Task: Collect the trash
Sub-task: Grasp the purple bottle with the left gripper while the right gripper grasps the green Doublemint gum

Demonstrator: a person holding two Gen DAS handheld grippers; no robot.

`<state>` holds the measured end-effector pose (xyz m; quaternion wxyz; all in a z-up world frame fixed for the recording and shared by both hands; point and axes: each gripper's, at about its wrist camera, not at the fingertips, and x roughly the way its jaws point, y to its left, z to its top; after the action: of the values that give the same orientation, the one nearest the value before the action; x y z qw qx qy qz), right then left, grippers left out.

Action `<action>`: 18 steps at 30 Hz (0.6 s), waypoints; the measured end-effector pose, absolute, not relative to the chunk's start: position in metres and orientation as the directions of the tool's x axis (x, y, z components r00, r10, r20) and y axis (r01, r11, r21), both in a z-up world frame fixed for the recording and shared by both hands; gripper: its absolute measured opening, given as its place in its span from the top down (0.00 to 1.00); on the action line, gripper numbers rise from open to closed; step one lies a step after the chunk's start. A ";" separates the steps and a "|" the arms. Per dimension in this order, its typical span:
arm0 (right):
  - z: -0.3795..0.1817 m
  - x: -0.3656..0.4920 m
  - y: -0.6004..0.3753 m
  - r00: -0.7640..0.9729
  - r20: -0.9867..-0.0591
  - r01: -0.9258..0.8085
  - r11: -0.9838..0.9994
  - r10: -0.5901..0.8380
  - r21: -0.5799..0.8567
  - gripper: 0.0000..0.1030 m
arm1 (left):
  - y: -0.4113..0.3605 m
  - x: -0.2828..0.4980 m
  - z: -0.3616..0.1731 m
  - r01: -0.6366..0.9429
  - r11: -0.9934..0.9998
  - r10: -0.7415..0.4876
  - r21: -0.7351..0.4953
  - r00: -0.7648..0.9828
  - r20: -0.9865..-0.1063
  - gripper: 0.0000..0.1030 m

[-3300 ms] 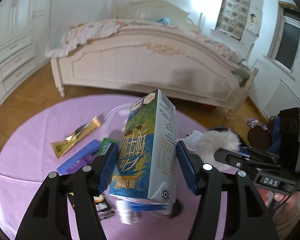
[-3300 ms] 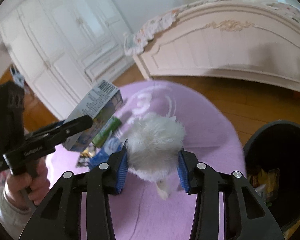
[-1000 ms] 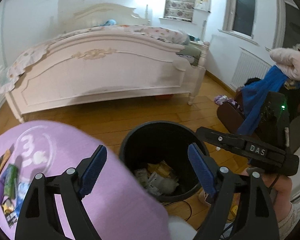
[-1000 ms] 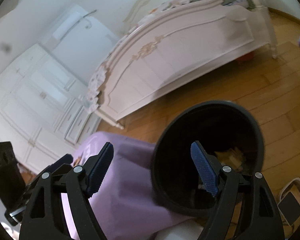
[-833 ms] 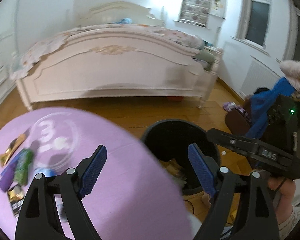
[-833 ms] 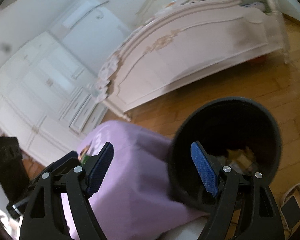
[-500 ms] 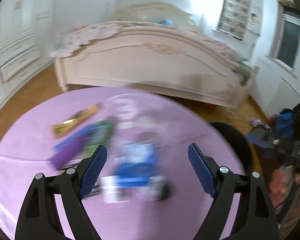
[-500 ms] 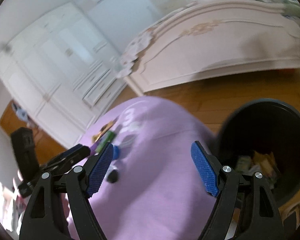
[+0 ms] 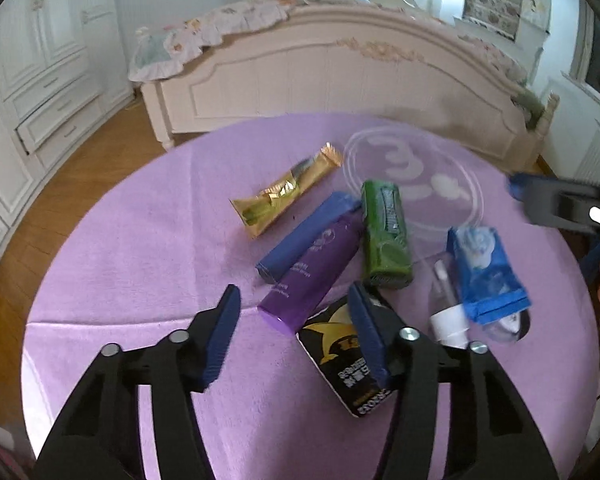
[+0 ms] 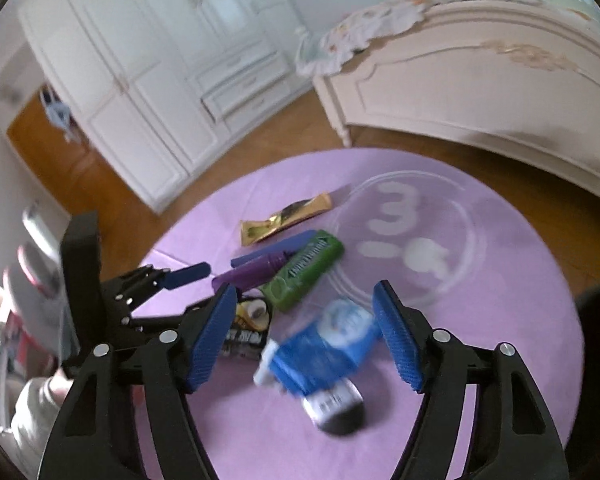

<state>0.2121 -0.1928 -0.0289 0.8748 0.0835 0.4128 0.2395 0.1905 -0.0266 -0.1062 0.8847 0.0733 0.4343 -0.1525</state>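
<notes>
Biggest thing in both views is the cream carved wooden bed (image 9: 340, 68) past the round worktop under a purple cloth (image 9: 140, 248). Only the right wrist view gets the white panelled wardrobe with drawers (image 10: 172, 80) properly and the dark rim of a bin (image 10: 596, 320) at the right edge, plus the whole left gripper (image 10: 180, 280); the left wrist view only catches the tip of the right gripper (image 9: 560, 204). Trash on the worktop, all in one loose pile near the middle: one purple tube (image 9: 312, 276), one blue flat box (image 9: 304, 236) touching it, one green packet (image 9: 386, 236), one gold foil wrapper (image 9: 284, 196), one black-and-gold packet (image 9: 348, 364), one blue-and-white pouch (image 9: 484, 272) lying over one clear small spray bottle (image 9: 448, 304). Left jaws are wide apart with nothing in them, low over the purple tube's end and the black packet. Right jaws are spread wide too, empty, either side of the blurry blue pouch.
</notes>
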 end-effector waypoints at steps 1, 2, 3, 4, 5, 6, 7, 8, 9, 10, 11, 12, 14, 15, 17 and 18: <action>-0.034 0.223 -0.181 0.526 -0.709 -0.344 0.879 0.471 0.329 0.35 | -0.026 0.192 -0.109 0.344 0.939 -0.210 -0.001 0.569 -0.795 0.48; -0.037 0.229 -0.177 0.516 -0.721 -0.339 0.883 0.463 0.324 0.37 | -0.026 0.191 -0.110 0.351 0.937 -0.214 -0.003 0.565 -0.797 0.49; -0.043 0.239 -0.168 0.498 -0.744 -0.329 0.891 0.445 0.313 0.39 | -0.025 0.192 -0.112 0.359 0.933 -0.223 -0.010 0.559 -0.799 0.51; -0.046 0.244 -0.164 0.490 -0.757 -0.324 0.897 0.432 0.302 0.40 | -0.024 0.191 -0.113 0.361 0.932 -0.227 -0.014 0.557 -0.799 0.51; -0.050 0.250 -0.158 0.482 -0.772 -0.317 0.904 0.414 0.286 0.42 | -0.023 0.190 -0.114 0.362 0.932 -0.230 -0.017 0.555 -0.799 0.52; -0.056 0.254 -0.154 0.476 -0.786 -0.309 0.912 0.395 0.271 0.45 | -0.021 0.191 -0.114 0.363 0.931 -0.235 -0.022 0.555 -0.798 0.52; -0.062 0.261 -0.150 0.465 -0.801 -0.296 0.919 0.378 0.261 0.46 | -0.020 0.191 -0.115 0.365 0.931 -0.240 -0.026 0.556 -0.796 0.52; -0.066 0.265 -0.150 0.457 -0.810 -0.289 0.922 0.368 0.256 0.47 | -0.019 0.191 -0.115 0.367 0.930 -0.243 -0.028 0.555 -0.795 0.52; -0.070 0.268 -0.147 0.453 -0.814 -0.285 0.924 0.365 0.255 0.47 | -0.018 0.192 -0.115 0.371 0.928 -0.246 -0.028 0.555 -0.794 0.52; -0.071 0.271 -0.145 0.451 -0.813 -0.285 0.923 0.368 0.260 0.47 | -0.018 0.194 -0.115 0.372 0.928 -0.246 -0.027 0.556 -0.794 0.52; -0.072 0.274 -0.141 0.449 -0.821 -0.284 0.927 0.354 0.244 0.48 | -0.018 0.193 -0.116 0.374 0.927 -0.246 -0.025 0.556 -0.794 0.52; -0.072 0.275 -0.137 0.452 -0.824 -0.289 0.930 0.342 0.228 0.48 | -0.019 0.194 -0.116 0.378 0.926 -0.246 -0.022 0.556 -0.794 0.52; -0.073 0.277 -0.129 0.460 -0.836 -0.310 0.936 0.300 0.166 0.53 | -0.021 0.196 -0.116 0.383 0.924 -0.243 -0.014 0.557 -0.794 0.52; -0.073 0.278 -0.125 0.462 -0.840 -0.313 0.938 0.286 0.147 0.55 | -0.022 0.196 -0.116 0.384 0.923 -0.241 -0.011 0.557 -0.795 0.52; -0.074 0.277 -0.125 0.467 -0.841 -0.316 0.940 0.273 0.129 0.62 | -0.023 0.199 -0.116 0.385 0.923 -0.238 -0.007 0.556 -0.796 0.52; -0.074 0.276 -0.128 0.466 -0.840 -0.317 0.939 0.278 0.135 0.64 | -0.024 0.201 -0.116 0.385 0.923 -0.238 -0.007 0.556 -0.797 0.52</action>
<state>0.2762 -0.1280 -0.0741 0.8560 -0.0201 0.4865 0.1738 0.2013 -0.0239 -0.1163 0.8780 0.0841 0.4367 -0.1773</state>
